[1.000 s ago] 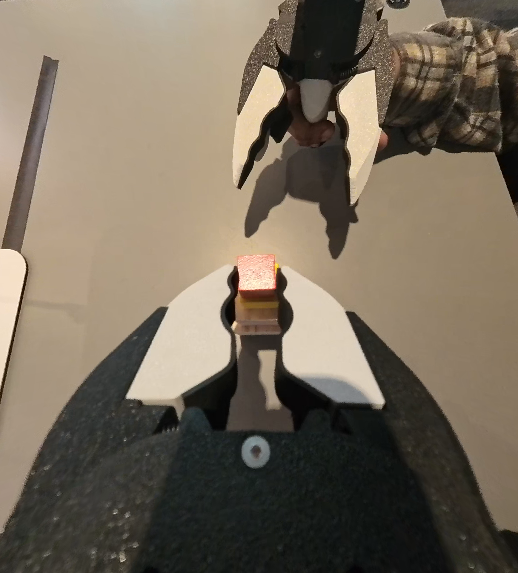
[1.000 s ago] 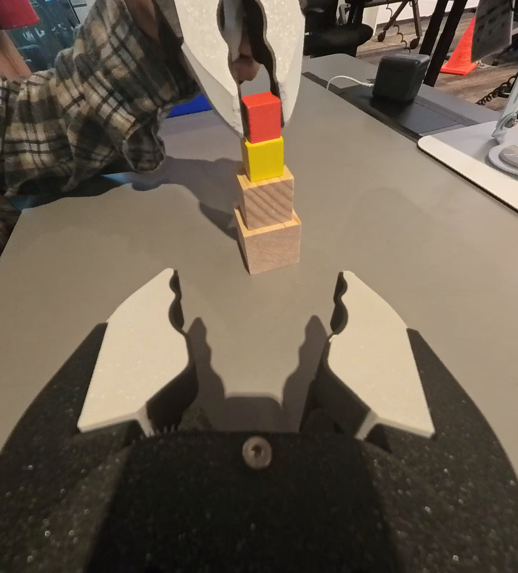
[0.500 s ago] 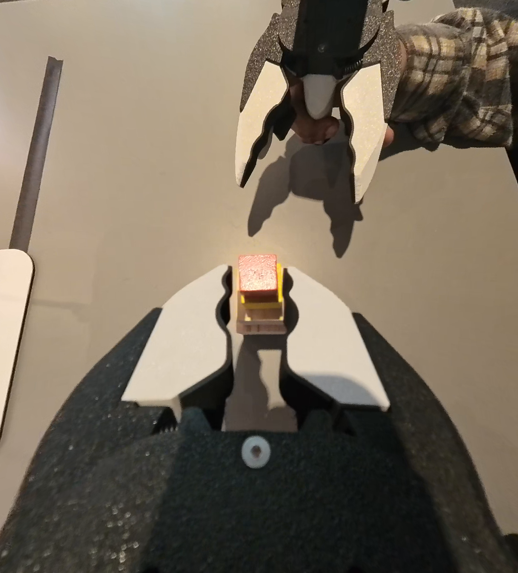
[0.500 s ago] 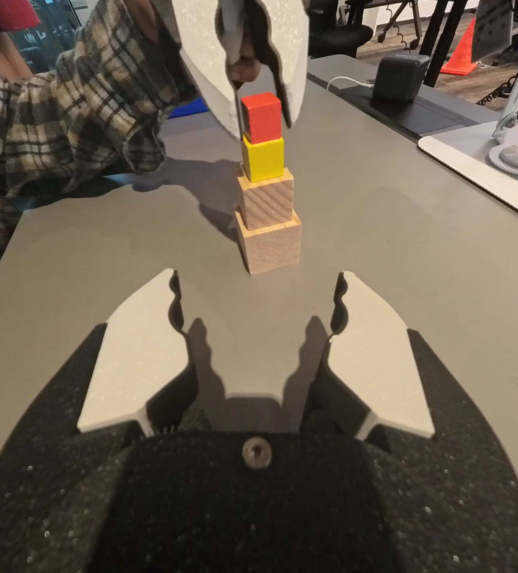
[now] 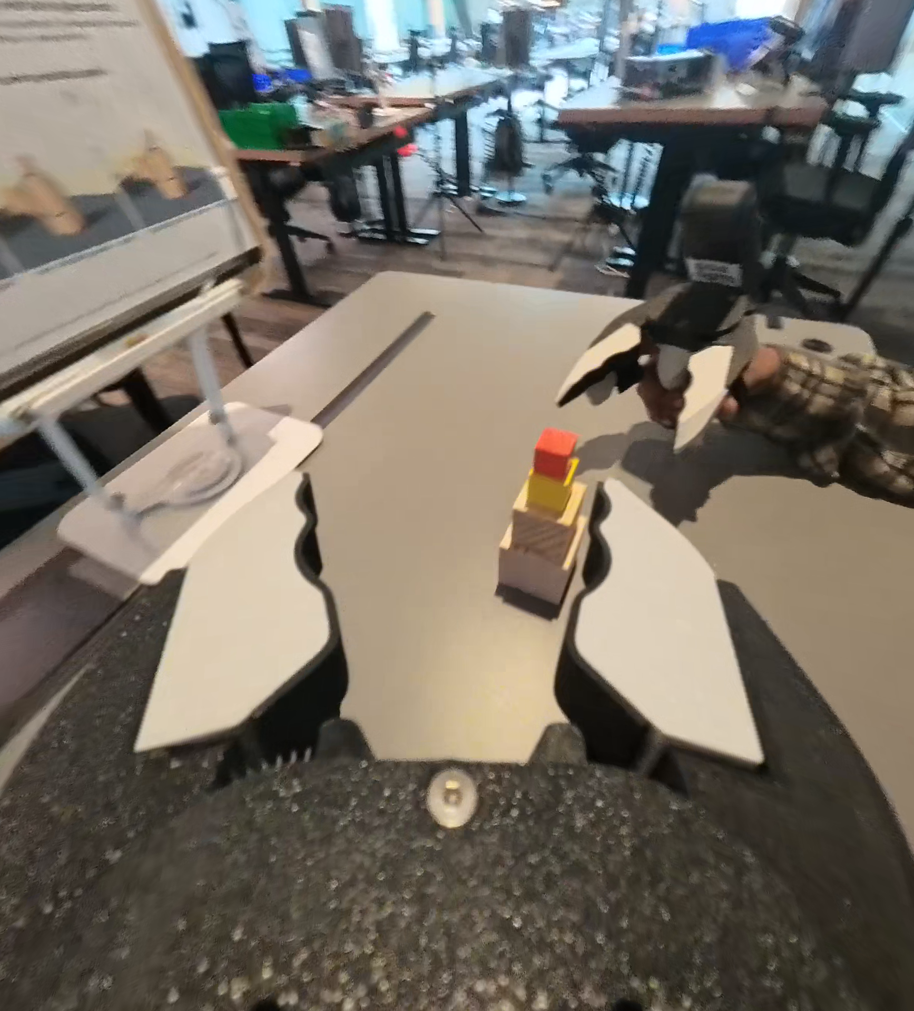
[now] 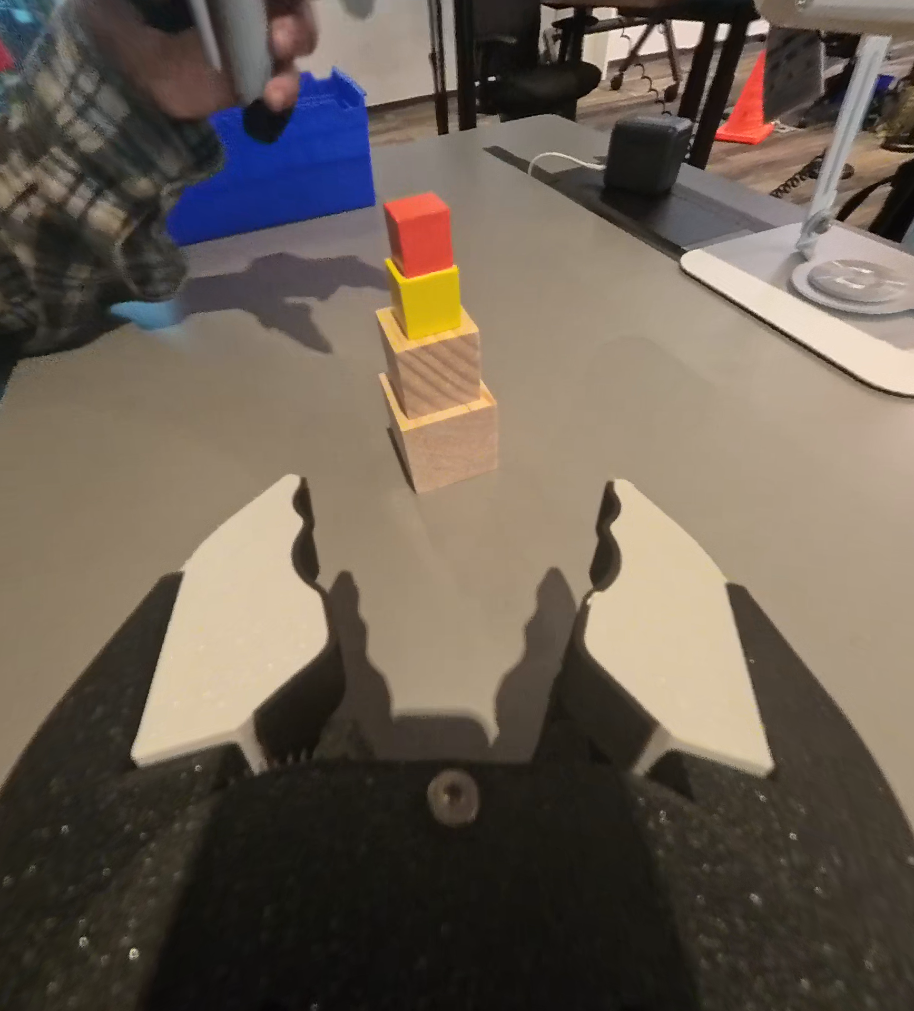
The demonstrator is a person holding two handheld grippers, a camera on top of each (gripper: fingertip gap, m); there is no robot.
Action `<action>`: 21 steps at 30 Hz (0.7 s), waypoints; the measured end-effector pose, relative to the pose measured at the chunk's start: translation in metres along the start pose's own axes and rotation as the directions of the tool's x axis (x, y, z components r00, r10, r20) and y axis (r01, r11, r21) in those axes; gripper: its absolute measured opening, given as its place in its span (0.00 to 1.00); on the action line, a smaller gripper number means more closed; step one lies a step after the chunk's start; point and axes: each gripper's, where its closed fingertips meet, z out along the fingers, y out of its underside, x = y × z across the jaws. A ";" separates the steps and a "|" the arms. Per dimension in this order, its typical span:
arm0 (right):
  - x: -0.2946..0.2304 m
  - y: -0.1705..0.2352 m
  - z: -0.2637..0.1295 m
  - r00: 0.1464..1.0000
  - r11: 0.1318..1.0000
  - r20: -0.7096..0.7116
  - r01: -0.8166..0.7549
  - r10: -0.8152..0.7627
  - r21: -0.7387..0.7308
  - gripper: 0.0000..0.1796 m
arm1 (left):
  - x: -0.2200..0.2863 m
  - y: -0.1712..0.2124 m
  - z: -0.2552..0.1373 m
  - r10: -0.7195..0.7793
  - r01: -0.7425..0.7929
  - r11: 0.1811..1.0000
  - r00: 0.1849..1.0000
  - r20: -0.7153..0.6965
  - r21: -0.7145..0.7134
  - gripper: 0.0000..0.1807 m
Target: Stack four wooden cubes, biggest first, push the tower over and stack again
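Observation:
A tower of four cubes stands on the grey table (image 6: pixel 608 383). From the bottom: a big plain wooden cube (image 6: pixel 446 440), a smaller plain wooden cube (image 6: pixel 435 364), a yellow cube (image 6: pixel 426 301) and a red cube (image 6: pixel 419 234) on top. In the left wrist view the tower shows as red cube (image 5: pixel 554 452), yellow cube (image 5: pixel 547 493) and wooden cubes (image 5: pixel 539 561). My left gripper (image 5: pixel 452 484) is open and empty, back from the tower, which stands just inside its right finger. My right gripper (image 6: pixel 457 484) is open and empty, just short of the tower; it also shows across the table (image 5: pixel 624 421).
A blue plastic bin (image 6: pixel 279 164) stands behind the tower at the table's far edge. A white lamp base (image 6: pixel 837 295) and a dark box (image 6: pixel 646 156) with a cable are at the right. A display board on a stand (image 5: pixel 82 153) is at the left. A plaid sleeve (image 6: pixel 60 208) is at left. The smaller plain wooden cube (image 6: pixel 435 364) is closer to my right gripper, around 8 cm from its tips; the left tips are 15 cm off.
My left gripper has let go of the red cube, opened wide, and drawn up and back from the tower. The right gripper has barely moved. The tower stands untouched.

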 end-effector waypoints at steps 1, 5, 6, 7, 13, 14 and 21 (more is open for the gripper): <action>0.004 -0.001 -0.001 1.000 1.000 -0.031 -0.006 0.006 0.004 0.54 | -0.005 0.010 -0.010 -0.028 0.028 1.000 0.999 0.036 0.008 0.53; 0.020 -0.013 -0.005 0.984 0.996 -0.156 -0.077 0.084 0.050 0.53 | -0.014 0.046 -0.046 -0.113 0.102 0.991 0.984 0.136 0.084 0.54; 0.022 -0.016 -0.007 0.978 0.995 -0.185 -0.090 0.097 0.046 0.52 | -0.015 0.053 -0.053 -0.132 0.118 0.988 0.981 0.145 0.103 0.53; 0.023 -0.019 -0.009 0.972 0.994 -0.206 -0.107 0.112 0.037 0.51 | -0.017 0.060 -0.059 -0.147 0.129 0.985 0.977 0.157 0.118 0.52; 0.022 -0.020 -0.031 0.921 0.942 -0.325 -0.284 0.215 -0.180 0.31 | -0.032 0.085 -0.076 -0.205 0.168 0.969 0.955 0.214 0.179 0.49; 0.021 -0.020 -0.035 0.910 0.922 -0.335 -0.324 0.244 -0.210 0.24 | -0.035 0.087 -0.077 -0.212 0.174 0.968 0.952 0.222 0.179 0.49; 0.015 -0.009 -0.043 0.780 0.694 -0.442 -0.611 0.443 -0.381 0.00 | -0.046 0.094 -0.082 -0.193 0.147 0.975 0.932 0.306 0.168 0.48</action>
